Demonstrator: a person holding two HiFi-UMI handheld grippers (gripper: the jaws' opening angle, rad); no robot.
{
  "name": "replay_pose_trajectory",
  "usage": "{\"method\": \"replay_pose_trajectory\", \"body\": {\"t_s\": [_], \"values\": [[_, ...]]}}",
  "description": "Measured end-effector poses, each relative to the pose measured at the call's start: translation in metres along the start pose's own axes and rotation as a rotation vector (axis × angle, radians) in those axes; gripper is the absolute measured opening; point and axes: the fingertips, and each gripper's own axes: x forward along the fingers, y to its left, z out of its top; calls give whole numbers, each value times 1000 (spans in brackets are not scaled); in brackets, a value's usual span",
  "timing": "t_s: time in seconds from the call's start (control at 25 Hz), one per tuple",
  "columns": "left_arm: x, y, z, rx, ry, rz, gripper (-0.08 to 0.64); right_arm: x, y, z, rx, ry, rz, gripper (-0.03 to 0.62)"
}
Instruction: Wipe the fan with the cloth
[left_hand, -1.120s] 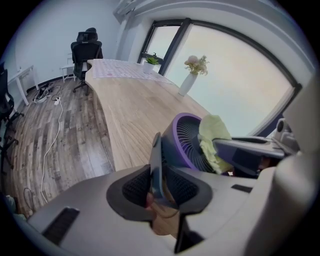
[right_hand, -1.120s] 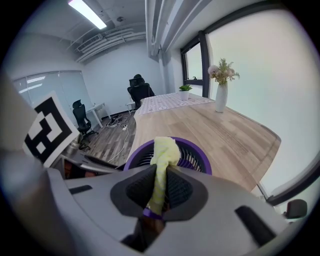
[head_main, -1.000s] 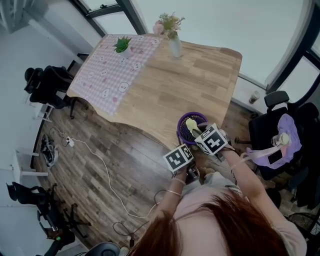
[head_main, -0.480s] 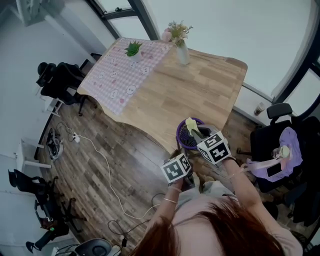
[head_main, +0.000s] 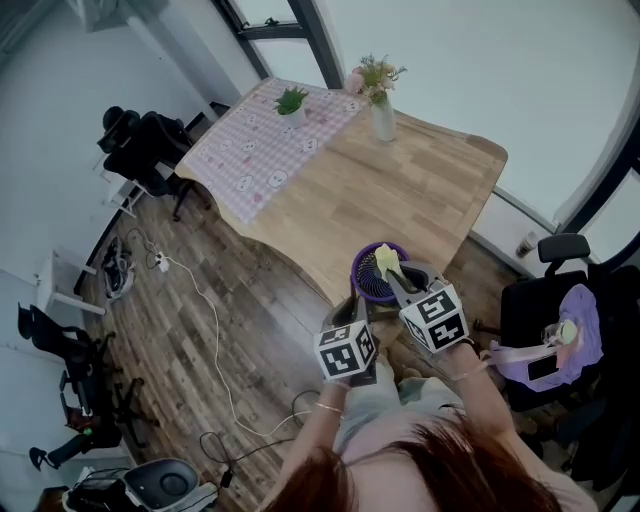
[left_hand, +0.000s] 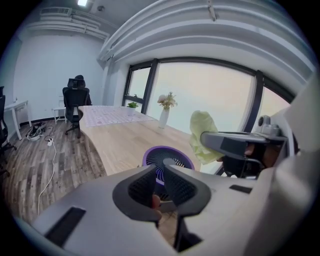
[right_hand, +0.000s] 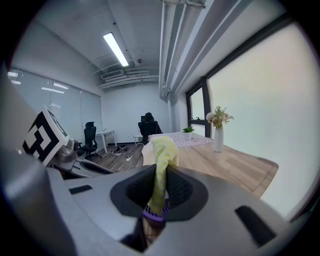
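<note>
A small purple fan (head_main: 372, 276) sits at the near edge of the wooden table (head_main: 400, 190). My right gripper (head_main: 393, 274) is shut on a pale yellow cloth (head_main: 386, 261), which hangs over the fan's grille. In the right gripper view the cloth (right_hand: 164, 150) stands up between the pads, and a bit of the fan (right_hand: 154, 215) shows below. My left gripper (head_main: 352, 312) is just left of the fan at the table edge. Its jaws are closing to a narrow gap (left_hand: 161, 168); only the fan (left_hand: 167, 156) behind shows through it. The cloth (left_hand: 202, 132) is at the right there.
A vase of flowers (head_main: 382, 118), a small potted plant (head_main: 291, 102) and a pink checked mat (head_main: 262, 152) are at the table's far end. Black office chairs (head_main: 150, 150) stand at the left. A chair with purple fabric (head_main: 565, 330) stands at the right. A white cable (head_main: 212, 335) runs across the floor.
Both grippers have risen toward the head camera and their marker cubes look larger. The cloth stays at the fan in the right gripper. The head view has shifted.
</note>
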Motion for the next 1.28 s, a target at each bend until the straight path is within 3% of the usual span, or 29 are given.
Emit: {"method": "replay_pose_trajectory", "body": {"t_s": [0.16, 0.4, 0.68, 1.0, 1.28], "values": [[-9, -6, 11, 33, -56, -18, 46, -14, 2, 7, -5, -48, 8, 42], [-37, -19, 40, 105, -205, -53, 31, -34, 9, 23, -4, -122, 18, 43], [-69, -35, 65, 165, -322, -80, 14, -60, 10, 50, -21, -197, -23, 41], [-109, -37, 90, 209, -399, -108, 14, -80, 23, 67, -22, -237, -64, 41], [-135, -46, 97, 222, -416, -159, 14, -95, 37, 76, -29, -251, -82, 41]]}}
